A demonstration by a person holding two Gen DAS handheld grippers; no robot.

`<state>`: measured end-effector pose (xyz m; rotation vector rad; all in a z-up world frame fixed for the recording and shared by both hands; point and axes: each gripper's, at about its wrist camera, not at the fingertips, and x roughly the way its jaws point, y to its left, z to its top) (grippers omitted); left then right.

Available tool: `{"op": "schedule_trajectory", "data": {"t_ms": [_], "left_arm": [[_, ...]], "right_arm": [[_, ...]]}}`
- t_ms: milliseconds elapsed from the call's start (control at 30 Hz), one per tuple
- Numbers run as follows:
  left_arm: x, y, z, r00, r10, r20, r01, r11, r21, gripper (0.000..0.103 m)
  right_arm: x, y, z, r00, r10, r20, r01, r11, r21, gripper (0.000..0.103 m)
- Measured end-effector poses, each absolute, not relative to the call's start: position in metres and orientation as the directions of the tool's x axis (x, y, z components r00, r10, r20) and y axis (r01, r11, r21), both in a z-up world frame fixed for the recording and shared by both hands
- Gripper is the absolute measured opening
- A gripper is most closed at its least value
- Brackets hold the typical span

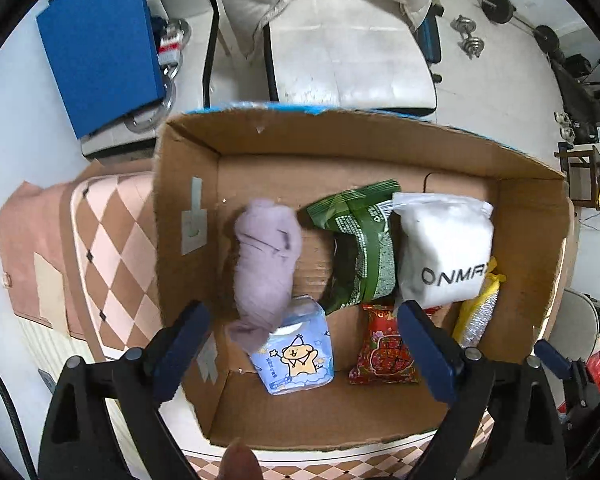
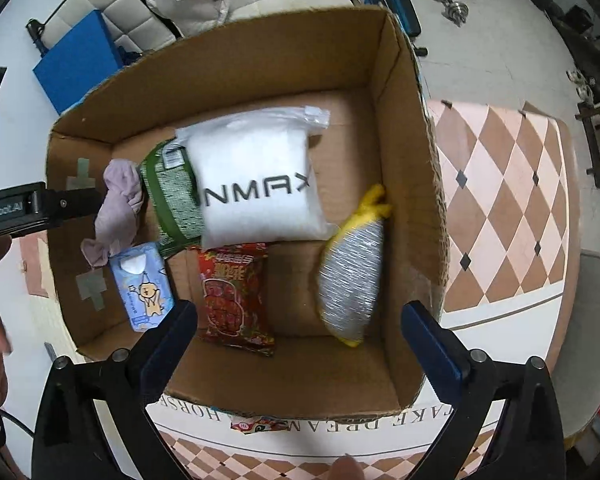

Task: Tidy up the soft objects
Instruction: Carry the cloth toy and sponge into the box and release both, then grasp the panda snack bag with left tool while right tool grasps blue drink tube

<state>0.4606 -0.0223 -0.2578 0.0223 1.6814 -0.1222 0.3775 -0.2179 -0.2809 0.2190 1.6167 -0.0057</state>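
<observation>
An open cardboard box [image 1: 188, 184] [image 2: 404, 128] holds several soft things: a lilac cloth [image 1: 266, 264] [image 2: 118, 208], a blue tissue pack [image 1: 296, 354] [image 2: 142, 286], a green packet [image 1: 360, 248] [image 2: 170, 192], a white ONMAX pouch [image 1: 444, 248] [image 2: 256, 180], a red snack packet [image 1: 384, 348] [image 2: 232, 296] and a silver-and-yellow scrubber [image 1: 478, 312] [image 2: 352, 272]. My left gripper [image 1: 304, 352] is open and empty above the box's near side. My right gripper [image 2: 300, 344] is open and empty above the box's near edge. The lilac cloth looks blurred.
The box stands on a table with a pink and brown checked cloth [image 1: 108, 248] [image 2: 500, 200]. A blue board [image 1: 96, 44] [image 2: 76, 68] and a white padded chair [image 1: 340, 52] are behind. Dumbbells [image 1: 468, 36] lie on the floor. A small packet [image 2: 256, 426] lies before the box.
</observation>
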Motion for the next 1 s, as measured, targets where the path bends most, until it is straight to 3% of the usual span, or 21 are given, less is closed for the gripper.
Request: {"op": "schedule_trajectory", "data": {"t_ms": [267,433,733,1000], "left_arm": [[0.403,-0.029,-0.211,0.009,-0.092,-0.996,0.165,0.982,-0.090,0.097],[0.324,-0.014,-0.198,0.177,0.029,-0.984,0.122,0.991,0.051,0.097],[0.224,0.000,-0.285,0.059,0.093,-0.994,0.071,0.993,0.098,0.097],[0.193,-0.003,-0.321,-0.020,0.102,-0.995,0.069,0.993,0.100,0.097]], "right_arm": [[0.357,-0.205,-0.232,0.113,0.153,-0.982,0.001,0.988,0.154,0.103],[0.297,-0.200,-0.221,0.245,0.060,-0.968,-0.179,0.984,0.016,0.103],[0.206,-0.184,-0.308,0.205,-0.038,-0.978,-0.442,0.888,-0.127,0.102],[0.209,-0.164,-0.387,0.119,-0.083,-0.989,-0.506,0.853,-0.132,0.087]]}}
